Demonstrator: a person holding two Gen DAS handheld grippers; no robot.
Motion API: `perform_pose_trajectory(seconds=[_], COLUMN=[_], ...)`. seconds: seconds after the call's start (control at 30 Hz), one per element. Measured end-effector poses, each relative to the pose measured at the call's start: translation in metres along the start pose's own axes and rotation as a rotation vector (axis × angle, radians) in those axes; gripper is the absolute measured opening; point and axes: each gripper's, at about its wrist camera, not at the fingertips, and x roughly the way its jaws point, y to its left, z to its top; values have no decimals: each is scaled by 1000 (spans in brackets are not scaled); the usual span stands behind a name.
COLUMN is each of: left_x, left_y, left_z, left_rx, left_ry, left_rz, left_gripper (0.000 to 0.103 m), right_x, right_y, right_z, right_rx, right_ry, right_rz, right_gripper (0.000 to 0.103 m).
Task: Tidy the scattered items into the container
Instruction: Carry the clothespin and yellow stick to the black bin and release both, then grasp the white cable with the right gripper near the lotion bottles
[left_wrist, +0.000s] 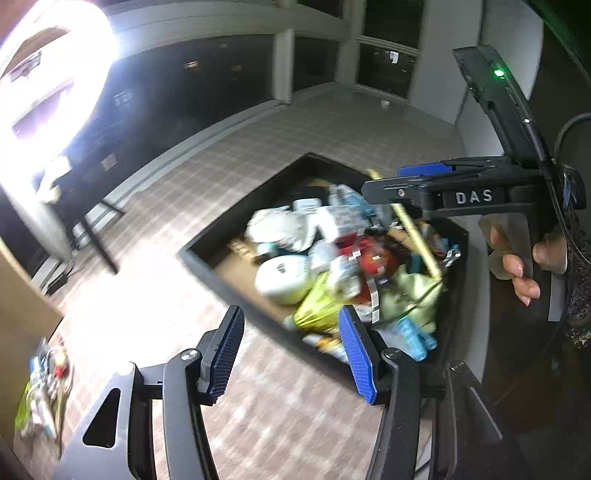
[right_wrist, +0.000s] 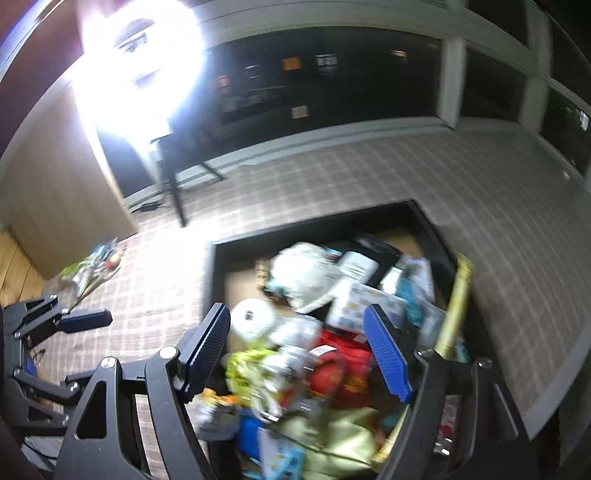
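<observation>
A black open box (left_wrist: 207, 258) (right_wrist: 214, 280) sits on the checked carpet, piled with items: a white tape roll (left_wrist: 284, 275) (right_wrist: 251, 317), a red packet (left_wrist: 373, 258) (right_wrist: 343, 369), a yellow-green bag (left_wrist: 317, 306) (right_wrist: 247, 365), a long yellow tube (left_wrist: 417, 236) (right_wrist: 458, 299). A small heap of loose items (left_wrist: 44, 384) (right_wrist: 96, 266) lies on the floor to the left. My left gripper (left_wrist: 291, 350) is open and empty at the box's near edge. My right gripper (right_wrist: 299, 350) is open and empty above the pile; it also shows in the left wrist view (left_wrist: 424, 177).
A bright ring light on a black stand (left_wrist: 92, 229) (right_wrist: 173, 192) stands at the back left. Dark windows (right_wrist: 332, 74) line the far wall. A wooden cabinet side (right_wrist: 55, 206) is at the left. Both views are motion-blurred.
</observation>
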Motion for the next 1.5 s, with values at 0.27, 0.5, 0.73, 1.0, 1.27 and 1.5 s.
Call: perform_pose_trajectory(seconds=[0.27, 0.5, 0.73, 1.0, 1.27, 1.5], left_x=[-26, -53, -79, -81, -62, -59], left_y=[83, 175, 260, 313, 327, 344], left_z=[-39, -94, -166, -222, -226, -211], left_rx=[-112, -246, -347, -347, -355, -318], left_ry=[-2, 9, 62, 153, 176, 142], left_rz=[115, 223, 327, 361, 305, 321], left_gripper=[50, 50, 45, 43, 43, 43], right_x=[41, 83, 120, 163, 199, 216], right_y=[92, 174, 265, 331, 365, 394], right_z=[20, 31, 30, 28, 42, 47], right_rx=[-168, -296, -451, -573, -568, -609], right_ry=[56, 116, 174, 246, 282, 288], right_rz=[112, 201, 290, 317, 361, 394], right_gripper=[74, 74, 73, 62, 55, 55])
